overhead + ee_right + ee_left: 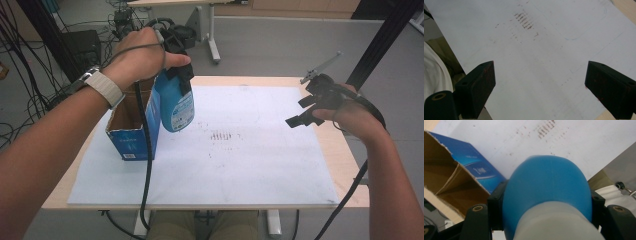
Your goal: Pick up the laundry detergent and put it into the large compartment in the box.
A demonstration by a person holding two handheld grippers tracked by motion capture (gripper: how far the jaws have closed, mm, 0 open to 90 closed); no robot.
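A blue spray bottle (175, 102) with a white label hangs in the air beside the open top of a blue cardboard box (131, 137). My left gripper (180, 75) is shut on the bottle's upper part; in the left gripper view its black jaws press on both sides of the blue bottle (549, 185), with the box (454, 177) open at the left below. My right gripper (305, 112) hovers over the right side of the white sheet (225, 165). Its jaws stand wide open with nothing between them (540, 87).
The white sheet covers most of the wooden table (345, 165) and bears a patch of dark smudges (220, 136) near its middle. Cables trail from both grippers. A black frame post (380, 45) rises at the back right.
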